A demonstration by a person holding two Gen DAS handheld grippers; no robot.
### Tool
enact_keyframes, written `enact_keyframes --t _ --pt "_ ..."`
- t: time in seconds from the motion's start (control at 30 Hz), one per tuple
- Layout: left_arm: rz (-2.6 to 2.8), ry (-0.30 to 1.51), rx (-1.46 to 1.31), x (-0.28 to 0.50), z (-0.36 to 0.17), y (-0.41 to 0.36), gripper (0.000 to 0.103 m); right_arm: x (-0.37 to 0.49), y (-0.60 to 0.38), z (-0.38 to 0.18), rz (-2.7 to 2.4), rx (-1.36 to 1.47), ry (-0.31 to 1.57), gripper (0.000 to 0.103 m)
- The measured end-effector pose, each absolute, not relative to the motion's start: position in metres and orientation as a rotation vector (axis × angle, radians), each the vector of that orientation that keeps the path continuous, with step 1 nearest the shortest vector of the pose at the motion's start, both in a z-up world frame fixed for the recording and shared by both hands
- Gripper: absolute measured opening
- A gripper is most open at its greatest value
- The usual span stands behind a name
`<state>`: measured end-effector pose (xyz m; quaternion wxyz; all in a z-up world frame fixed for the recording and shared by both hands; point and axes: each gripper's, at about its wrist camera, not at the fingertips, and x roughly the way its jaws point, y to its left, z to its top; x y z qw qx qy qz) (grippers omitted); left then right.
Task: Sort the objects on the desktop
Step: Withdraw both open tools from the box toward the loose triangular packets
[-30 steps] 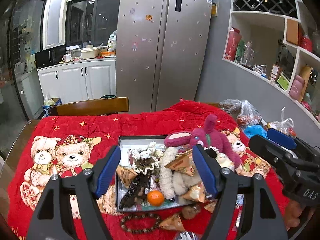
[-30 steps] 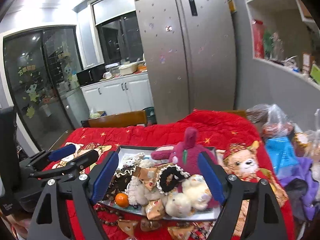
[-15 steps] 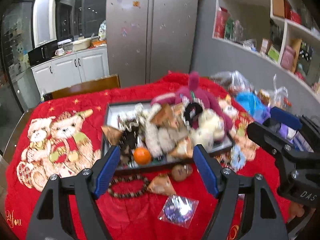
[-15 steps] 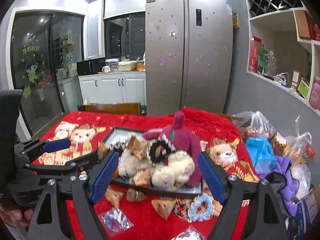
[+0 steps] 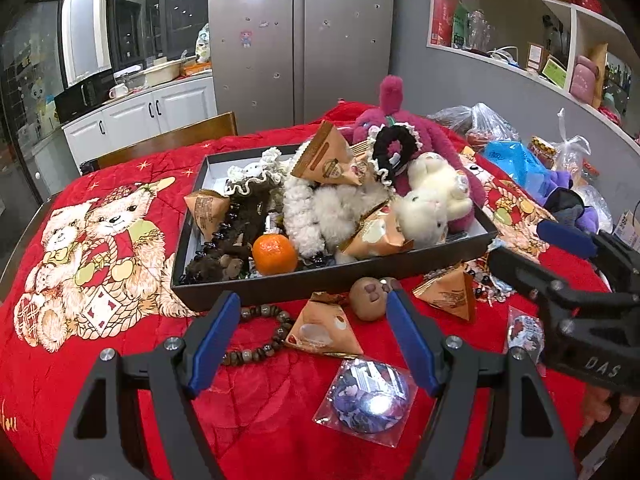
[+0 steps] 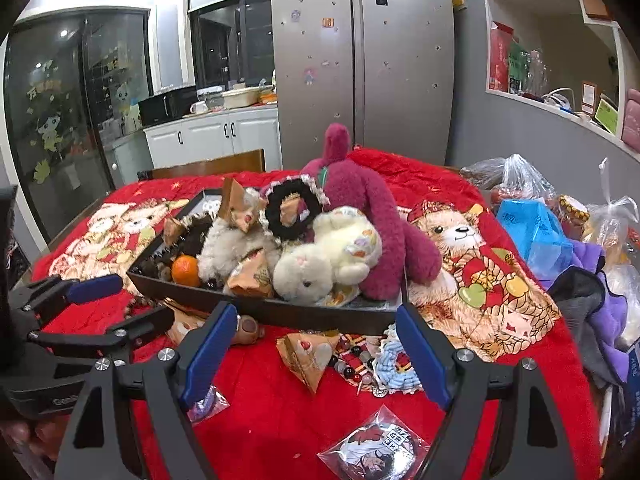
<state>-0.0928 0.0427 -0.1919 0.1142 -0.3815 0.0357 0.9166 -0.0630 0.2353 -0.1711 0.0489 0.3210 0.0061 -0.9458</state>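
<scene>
While both tools hover level above the red-blanketed desk (image 5: 120,360), the left gripper (image 5: 312,344) and right gripper (image 6: 316,354) keep fingers spread wide, holding nothing. Dark tray (image 5: 320,280) sits ahead, piled with plush toys; a triangular packet (image 5: 322,326) lies between the left fingers.

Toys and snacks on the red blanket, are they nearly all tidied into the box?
Mostly. The box already holds the orange, white bunny and purple plush. Both the left gripper and right gripper are open and empty. The bead bracelet, snack packet and round badge still lie outside.
</scene>
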Motion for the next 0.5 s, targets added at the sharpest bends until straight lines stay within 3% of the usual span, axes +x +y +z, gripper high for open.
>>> enact_keyframes --t 0.5 --pt "2.716 0.210 -1.187 -0.108 -0.228 0.046 0.076 -0.085 0.224 -0.220 -2.797 1.078 0.043 0.084"
